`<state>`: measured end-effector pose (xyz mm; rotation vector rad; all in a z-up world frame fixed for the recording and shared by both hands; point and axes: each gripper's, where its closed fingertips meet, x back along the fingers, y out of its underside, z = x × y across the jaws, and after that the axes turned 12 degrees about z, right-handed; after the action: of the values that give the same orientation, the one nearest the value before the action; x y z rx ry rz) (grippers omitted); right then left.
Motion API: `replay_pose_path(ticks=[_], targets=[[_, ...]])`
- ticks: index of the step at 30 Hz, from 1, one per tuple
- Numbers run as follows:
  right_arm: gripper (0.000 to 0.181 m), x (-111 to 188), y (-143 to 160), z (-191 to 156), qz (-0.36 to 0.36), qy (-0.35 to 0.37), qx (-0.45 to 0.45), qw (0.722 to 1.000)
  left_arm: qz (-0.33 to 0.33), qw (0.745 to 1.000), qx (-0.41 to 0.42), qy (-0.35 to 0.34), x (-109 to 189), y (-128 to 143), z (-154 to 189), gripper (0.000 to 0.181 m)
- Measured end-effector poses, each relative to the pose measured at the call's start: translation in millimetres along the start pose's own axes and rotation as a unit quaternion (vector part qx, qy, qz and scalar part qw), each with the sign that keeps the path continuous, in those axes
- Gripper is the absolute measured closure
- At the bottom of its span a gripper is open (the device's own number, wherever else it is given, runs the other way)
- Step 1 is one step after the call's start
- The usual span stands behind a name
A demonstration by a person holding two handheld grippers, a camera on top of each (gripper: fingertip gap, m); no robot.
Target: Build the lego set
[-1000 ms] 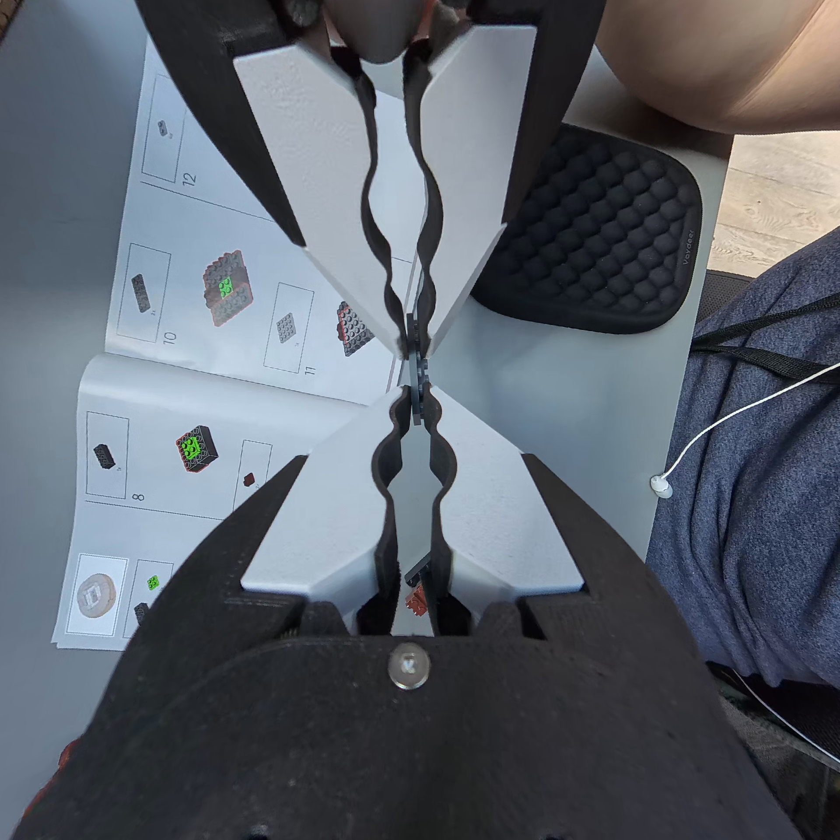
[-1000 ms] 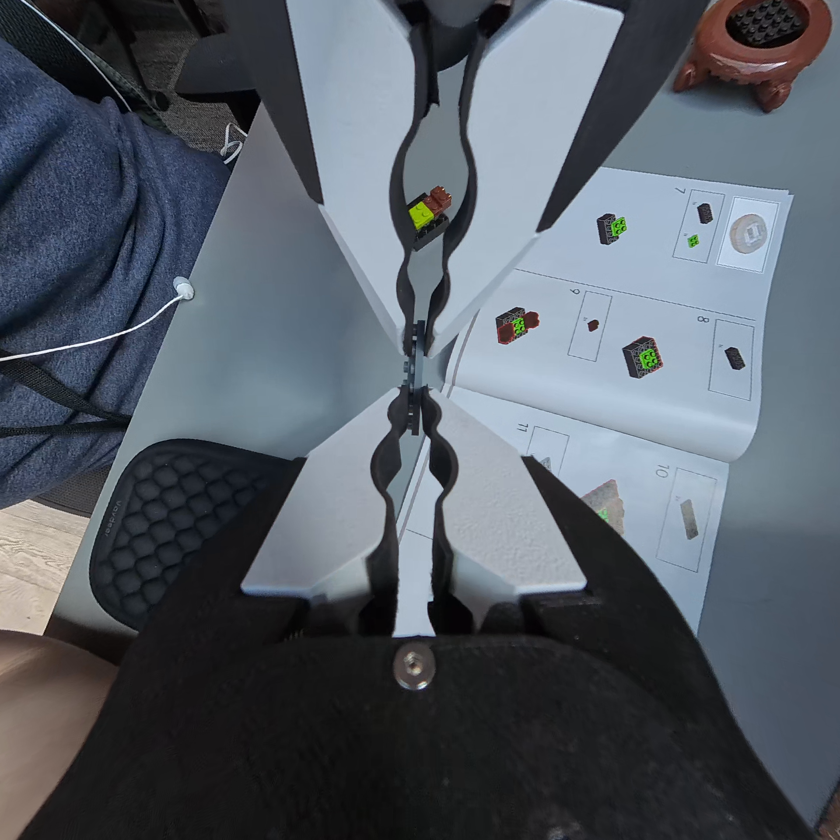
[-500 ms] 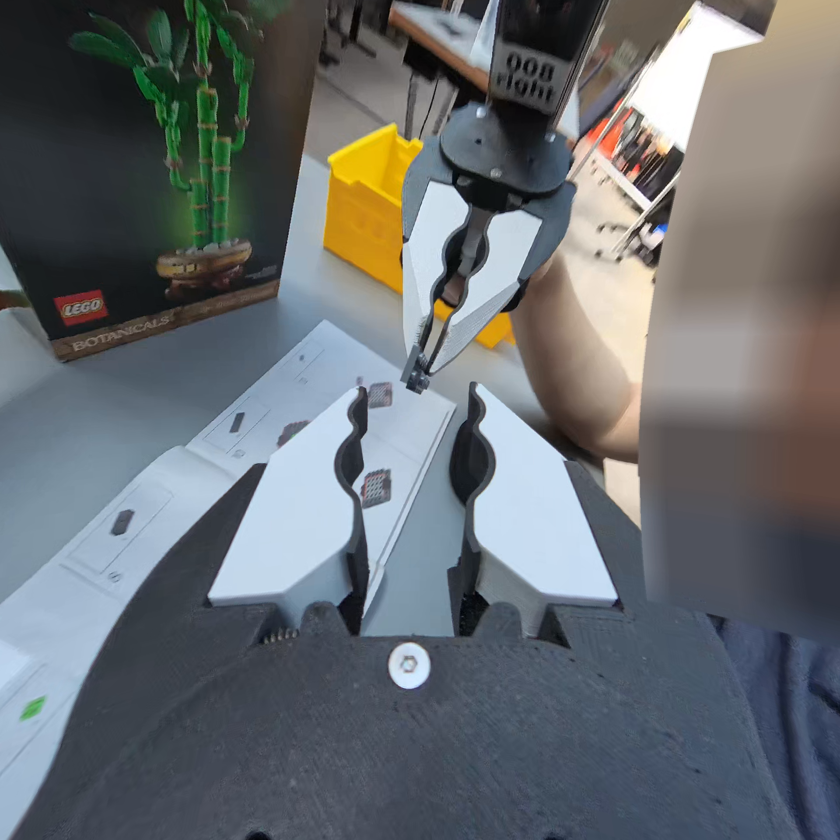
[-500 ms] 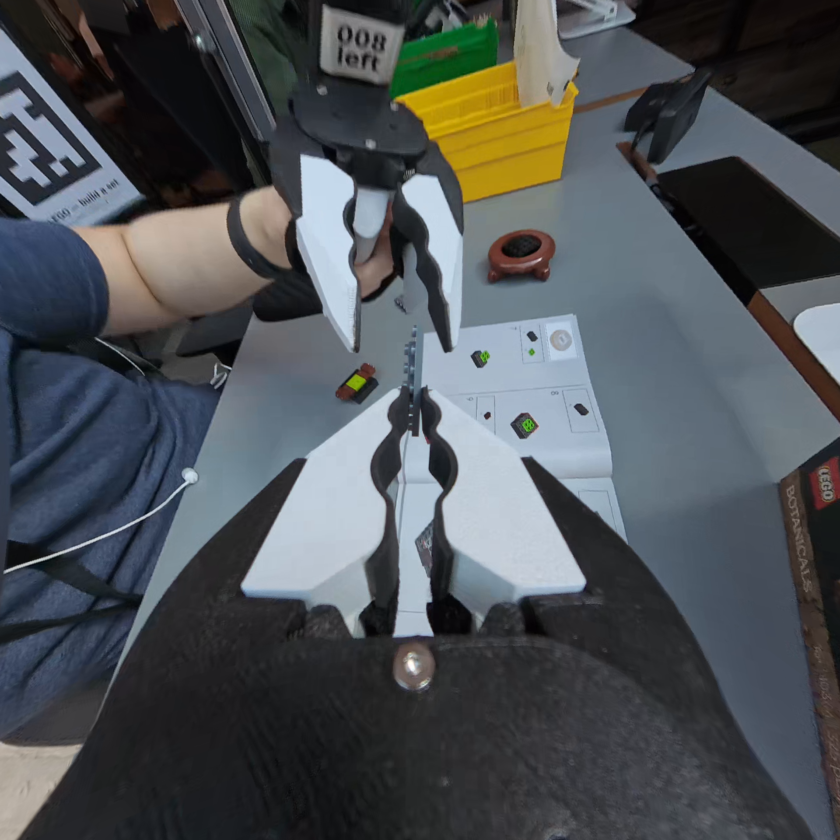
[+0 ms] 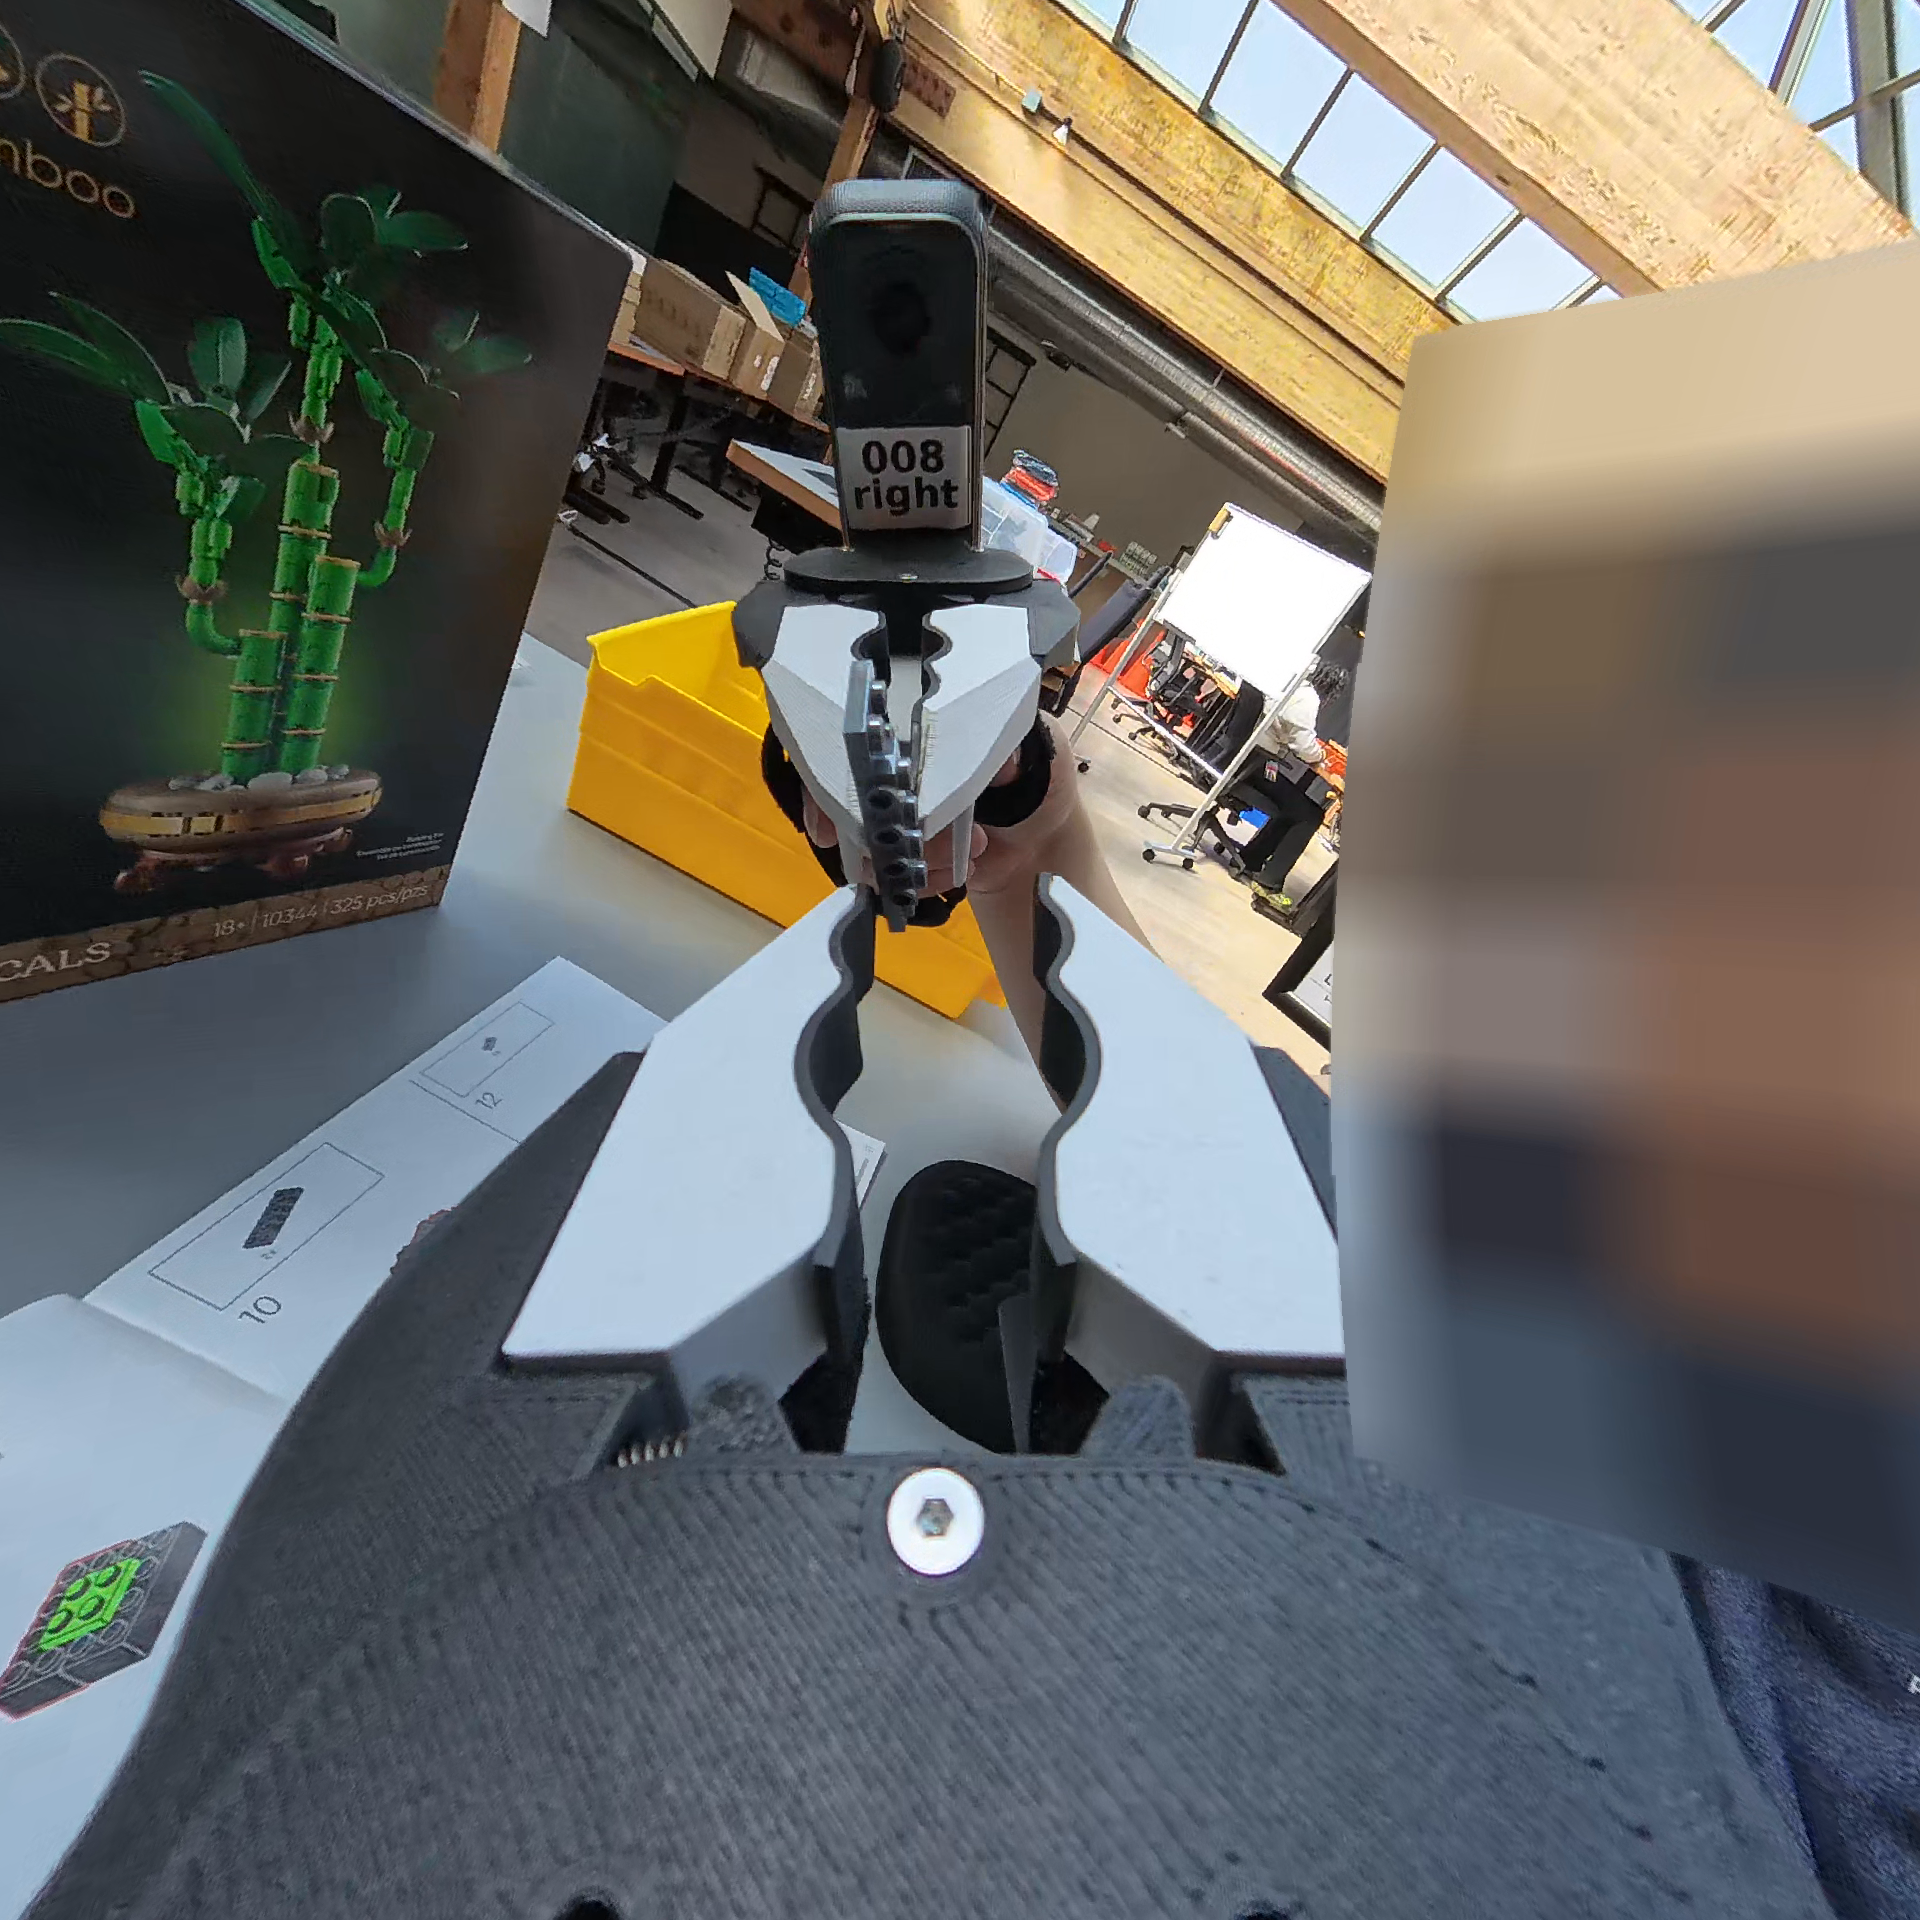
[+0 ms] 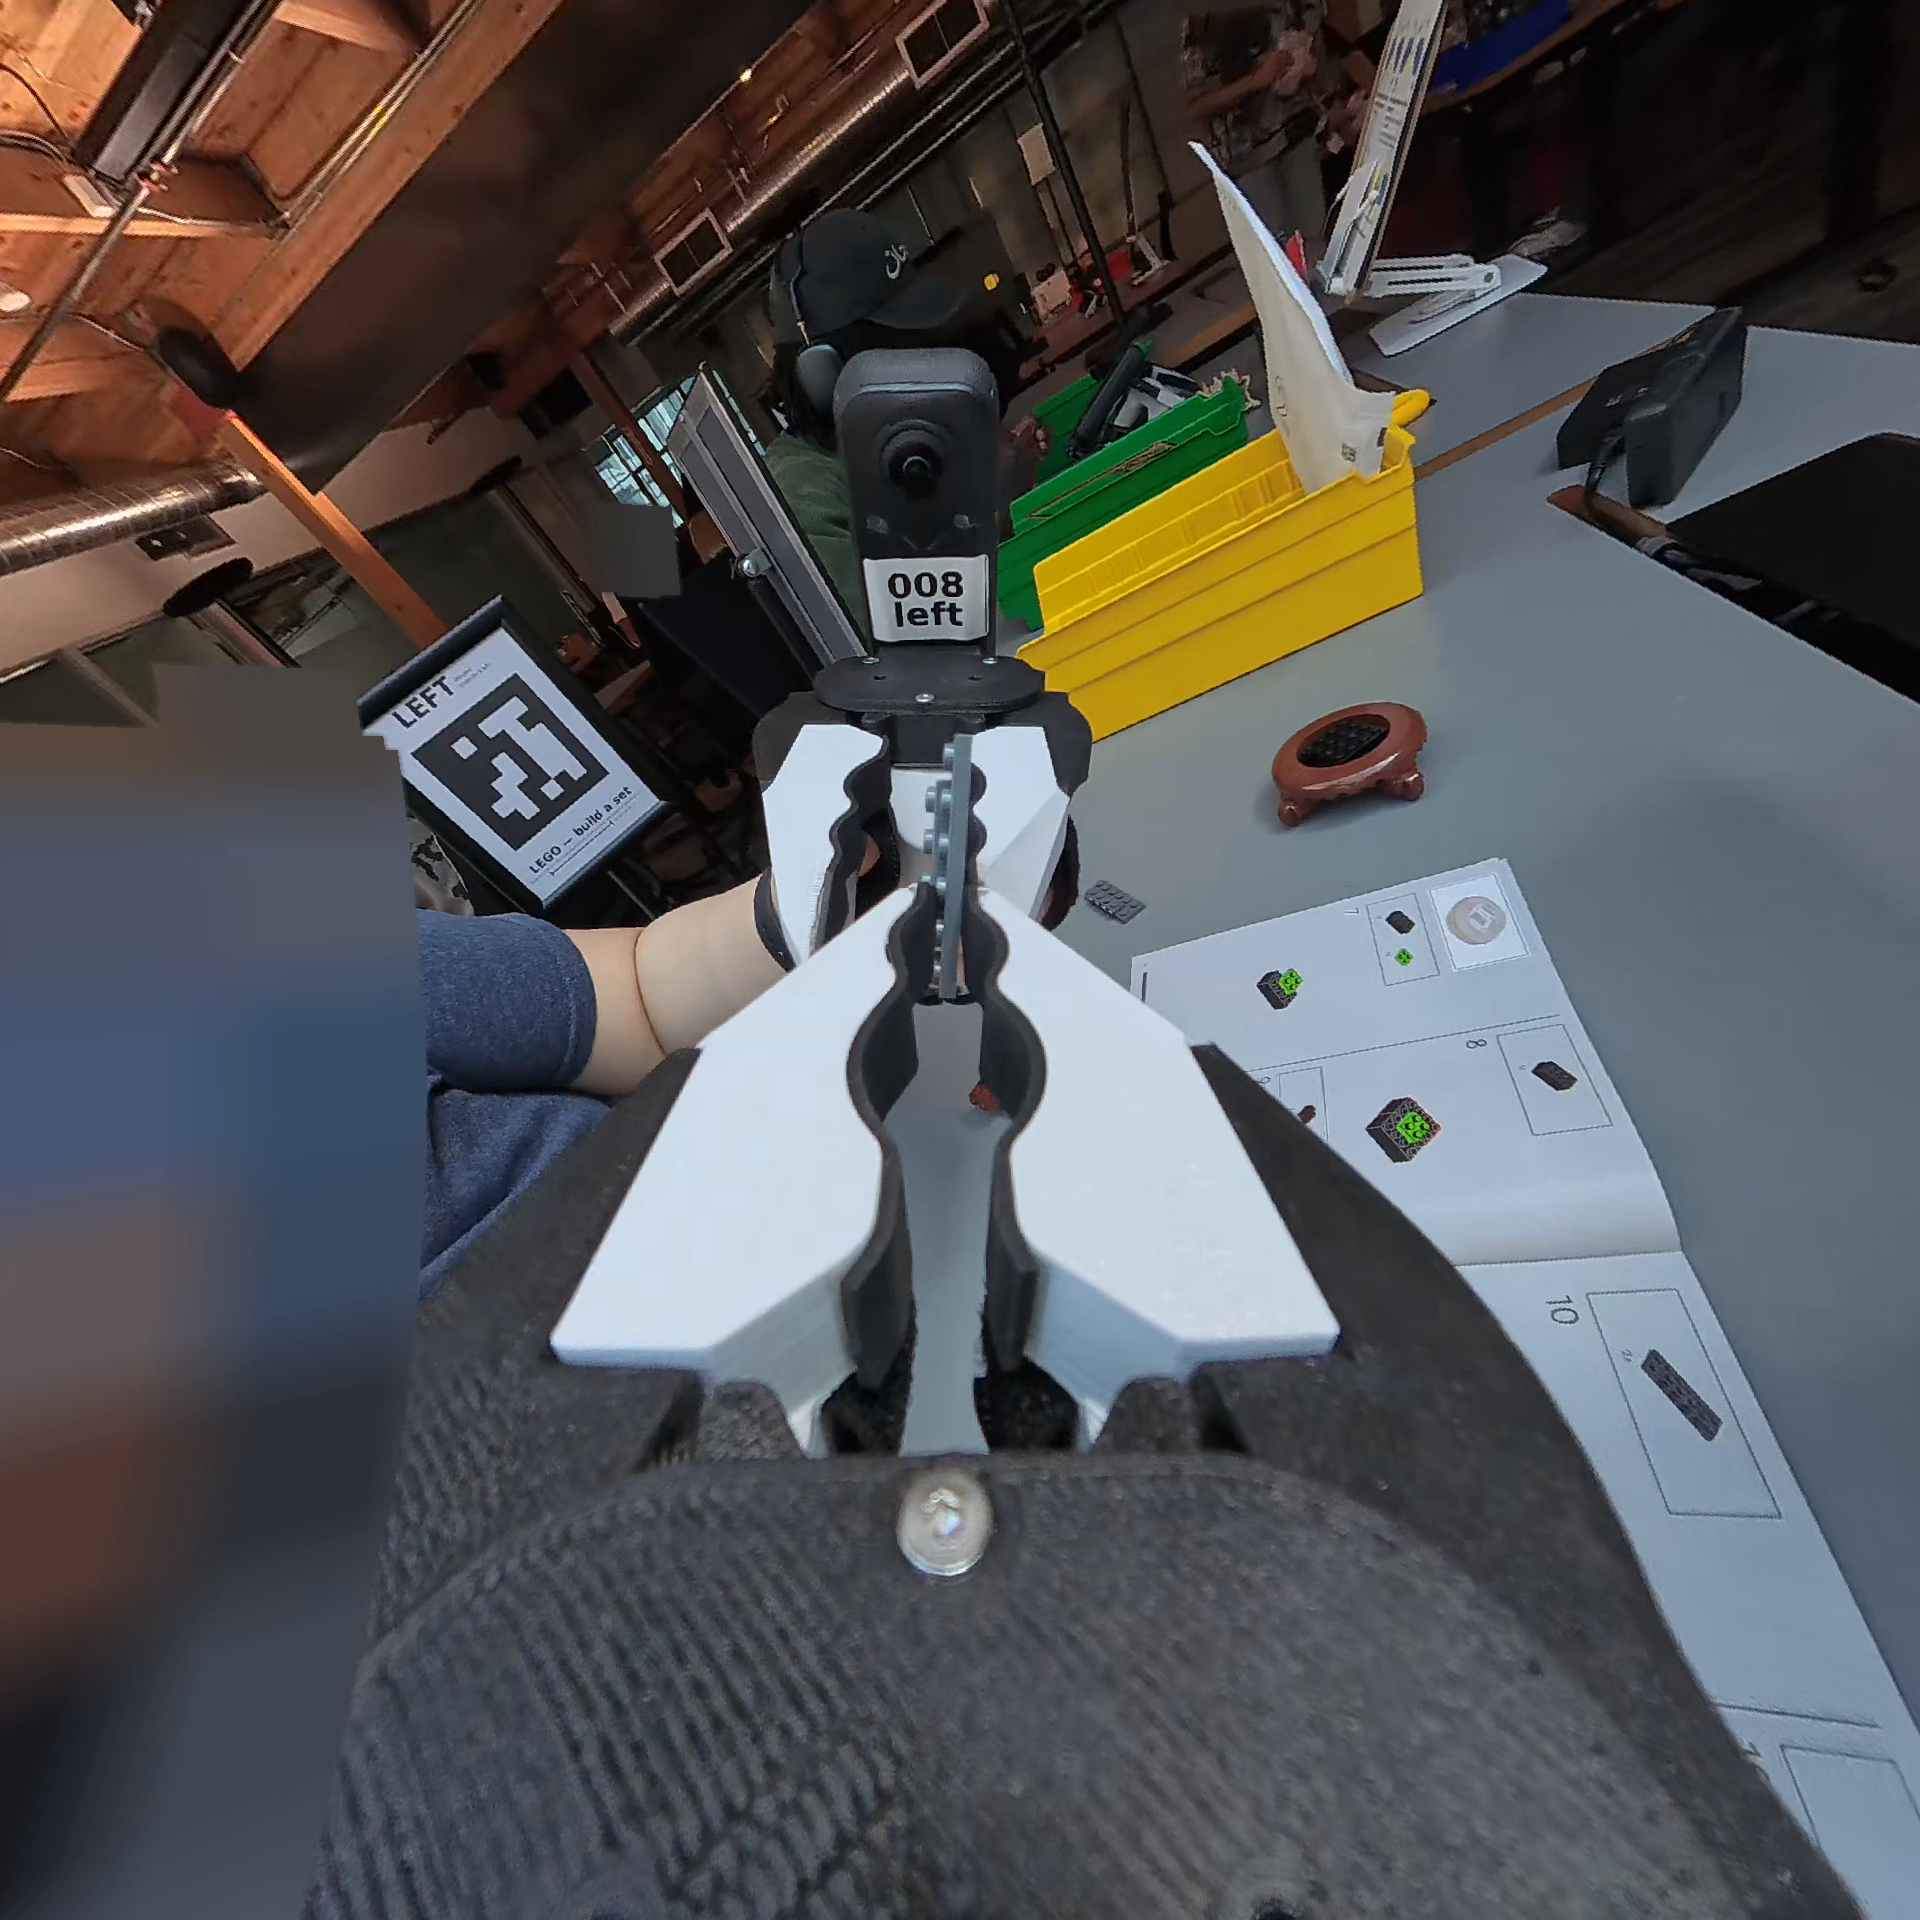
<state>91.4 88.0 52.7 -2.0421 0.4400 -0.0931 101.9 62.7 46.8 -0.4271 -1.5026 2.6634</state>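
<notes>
right gripper (image 6: 940,935): jaws clamped on grey studded plate (image 6: 951,862), held on edge above instruction booklet (image 6: 1455,1049) | left gripper (image 5: 945,914): jaws spread, empty, facing the plate just beyond its tips | brown round base (image 6: 1349,764): on table (image 6: 1662,727) beyond booklet | yellow bin (image 6: 1236,592): behind the base

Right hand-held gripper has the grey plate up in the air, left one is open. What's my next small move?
Probably lower the grey plate toward the table beside the instruction booklet. The right hand-held gripper pinches it by one end only, held upright, while the left hand-held gripper is open and holds nothing, so it can help there.
</notes>
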Motion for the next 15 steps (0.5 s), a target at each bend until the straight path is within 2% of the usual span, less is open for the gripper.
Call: replay_pose_path(ticks=[1,5,9,13,15], targets=[[0.178,-0.4,-0.4,0.0,0.002,-0.003,-0.005,1.000,0.004,1.000,-0.001,-0.003,-0.3,-1.2,-1.4,0.154],[0.178,-1.0,-1.0,0.4,0.010,-0.012,-0.026,1.000,0.029,1.000,0.012,0.001,0.8,-8.7,-2.4,0.156],[0.178,-1.4,-0.9,-4.6,0.010,-0.030,-0.034,0.999,0.019,1.000,-0.005,-0.002,1.0,-6.5,-2.9,0.175],[0.178,-0.5,-2.3,-5.0,0.015,-0.034,-0.035,0.999,0.019,1.000,-0.011,-0.011,1.5,-8.5,-3.9,0.174],[0.178,1.0,-3.4,-4.8,0.017,-0.035,-0.036,0.999,0.029,0.999,-0.008,-0.019,2.8,-12.7,-6.1,0.166]])
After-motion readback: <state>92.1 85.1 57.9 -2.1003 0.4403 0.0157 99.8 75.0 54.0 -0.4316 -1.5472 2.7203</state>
